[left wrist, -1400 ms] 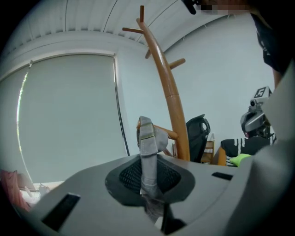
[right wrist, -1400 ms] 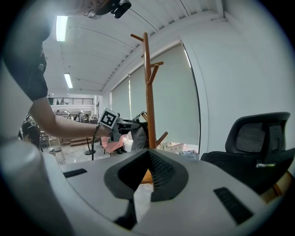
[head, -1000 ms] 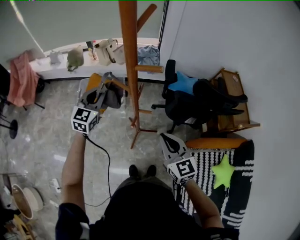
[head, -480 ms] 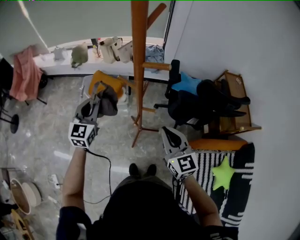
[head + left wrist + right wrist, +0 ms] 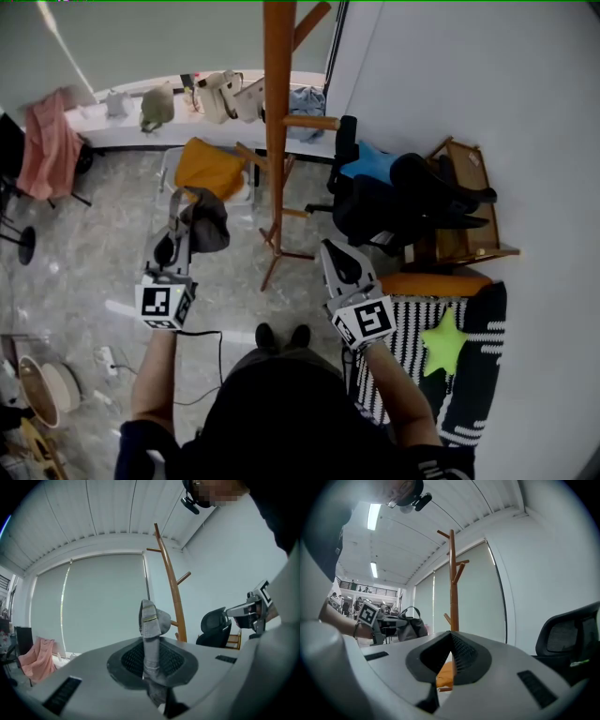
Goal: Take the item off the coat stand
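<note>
The wooden coat stand (image 5: 277, 112) is seen at the far middle, with open floor (image 5: 84, 262) to its left. The grey bag (image 5: 208, 223) is held clear of the pegs, left of the stand. Its strap (image 5: 150, 634) is pinched in the almost closed left gripper (image 5: 176, 202). The inside of the bag cannot be seen. The right gripper (image 5: 328, 248), right of the stand's foot, is closed and empty.

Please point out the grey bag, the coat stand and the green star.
grey bag (image 5: 208, 230), head view, its body.
coat stand (image 5: 278, 112), head view, main pole.
green star (image 5: 445, 345), head view, its centre.
</note>
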A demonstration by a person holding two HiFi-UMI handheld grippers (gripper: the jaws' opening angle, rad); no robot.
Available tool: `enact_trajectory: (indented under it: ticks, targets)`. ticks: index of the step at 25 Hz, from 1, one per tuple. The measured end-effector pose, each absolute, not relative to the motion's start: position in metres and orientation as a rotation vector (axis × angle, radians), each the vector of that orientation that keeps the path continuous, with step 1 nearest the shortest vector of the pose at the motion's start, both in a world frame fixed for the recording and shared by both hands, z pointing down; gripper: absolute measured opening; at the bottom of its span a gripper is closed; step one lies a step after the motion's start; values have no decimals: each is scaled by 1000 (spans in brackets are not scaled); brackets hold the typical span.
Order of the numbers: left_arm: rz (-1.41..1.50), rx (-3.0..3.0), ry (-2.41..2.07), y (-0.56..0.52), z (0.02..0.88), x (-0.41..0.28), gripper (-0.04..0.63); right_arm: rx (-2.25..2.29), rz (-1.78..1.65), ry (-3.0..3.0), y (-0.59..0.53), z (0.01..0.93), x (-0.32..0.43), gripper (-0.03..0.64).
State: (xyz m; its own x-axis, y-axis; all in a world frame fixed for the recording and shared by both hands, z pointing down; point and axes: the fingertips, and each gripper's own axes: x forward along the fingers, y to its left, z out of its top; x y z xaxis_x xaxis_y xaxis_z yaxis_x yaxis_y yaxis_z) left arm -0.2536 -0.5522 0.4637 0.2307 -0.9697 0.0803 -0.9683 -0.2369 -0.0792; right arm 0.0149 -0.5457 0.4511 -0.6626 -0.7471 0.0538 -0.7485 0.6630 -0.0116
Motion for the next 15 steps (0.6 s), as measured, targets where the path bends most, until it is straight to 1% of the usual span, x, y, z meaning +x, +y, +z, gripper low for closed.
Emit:
enact_trajectory:
  ticks: [15]
  targets:
    - [-83,-2284,2093,-495,456,-262,52,1404,-4,-2797,-537,438,29,18]
